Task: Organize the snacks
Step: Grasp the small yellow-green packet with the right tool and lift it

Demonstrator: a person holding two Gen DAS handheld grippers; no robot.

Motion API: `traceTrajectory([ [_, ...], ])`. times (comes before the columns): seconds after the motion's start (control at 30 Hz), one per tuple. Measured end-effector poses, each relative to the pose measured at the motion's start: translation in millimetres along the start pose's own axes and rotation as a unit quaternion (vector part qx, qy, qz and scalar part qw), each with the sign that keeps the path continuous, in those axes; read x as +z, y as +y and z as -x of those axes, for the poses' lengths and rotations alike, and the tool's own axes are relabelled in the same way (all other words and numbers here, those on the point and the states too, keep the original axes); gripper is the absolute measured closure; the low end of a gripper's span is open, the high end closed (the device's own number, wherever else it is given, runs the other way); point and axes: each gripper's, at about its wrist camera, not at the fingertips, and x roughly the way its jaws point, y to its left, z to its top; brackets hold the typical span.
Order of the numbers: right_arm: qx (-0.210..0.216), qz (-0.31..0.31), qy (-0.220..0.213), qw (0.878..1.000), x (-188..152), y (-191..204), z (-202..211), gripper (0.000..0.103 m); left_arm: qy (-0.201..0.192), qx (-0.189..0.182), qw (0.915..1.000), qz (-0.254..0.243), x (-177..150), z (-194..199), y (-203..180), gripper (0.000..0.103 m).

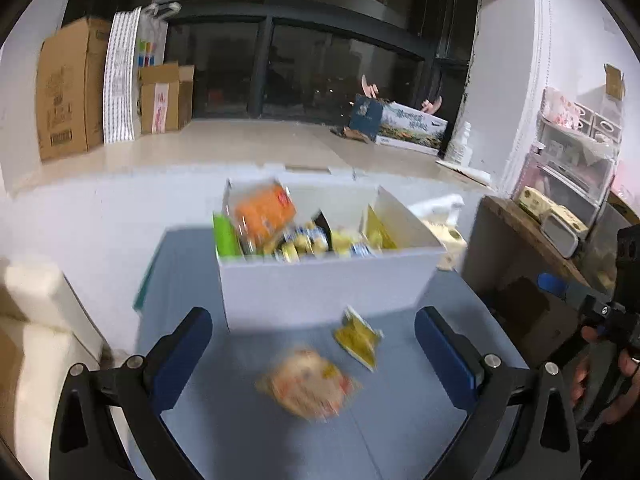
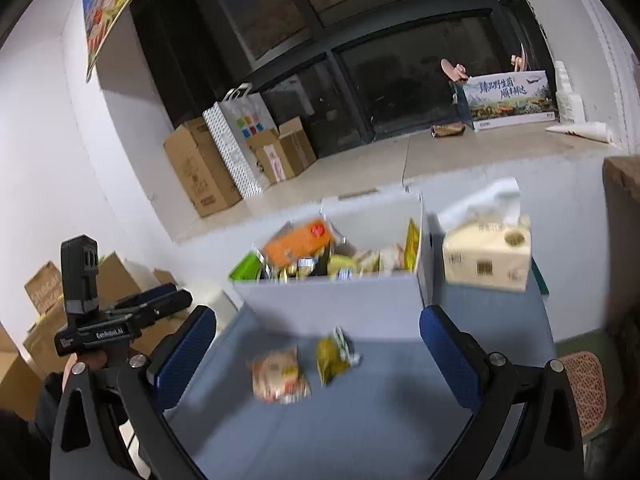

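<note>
A white box [image 1: 320, 284] [image 2: 332, 304] full of snacks stands on the blue table [image 1: 400, 432] [image 2: 360, 432]; an orange packet [image 1: 264, 212] [image 2: 298, 244] sticks up inside it. In front of the box lie a round pale snack bag [image 1: 306, 382] [image 2: 280, 374] and a small yellow-green packet [image 1: 358, 338] [image 2: 334, 354]. My left gripper [image 1: 314, 360] is open above the table, the round bag between its fingers, untouched. My right gripper [image 2: 318, 358] is open too, with both loose packets ahead of it. The left gripper's body [image 2: 100, 320] shows at the left of the right wrist view.
A tissue box [image 2: 488, 260] stands right of the white box. Cardboard boxes [image 1: 68, 88] [image 2: 200, 168] and a paper bag [image 2: 244, 136] line the ledge under the dark window. A wooden shelf [image 1: 532, 236] stands at the right, a cream cushion [image 1: 32, 320] at the left.
</note>
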Motion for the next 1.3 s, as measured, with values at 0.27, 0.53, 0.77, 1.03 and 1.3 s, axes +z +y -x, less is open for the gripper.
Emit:
traceTrajectory([
  [0.27,-0.014,0.044,0.015,0.999,-72,24,21,0.0,0.012,-0.007,0.9995,0.028,-72,30,2,0.0],
  [0.53,-0.052,0.082,0.042,0.994,-104,34,21,0.0,0.023,0.004,0.9991,0.034,-107,43,1,0.0],
  [0.77,-0.081,0.085,0.135,0.984,-108,22,-40,0.0,0.035,0.004,0.9989,0.032,-111,40,-2,0.0],
  [1.03,-0.081,0.119,0.168,0.975,-77,21,-146,0.0,0.043,-0.001,0.9987,0.027,-115,36,-3,0.0],
  [1.3,-0.107,0.072,0.218,0.967,-56,-8,-216,0.006,0.066,0.005,0.9972,0.036,-121,19,6,0.0],
])
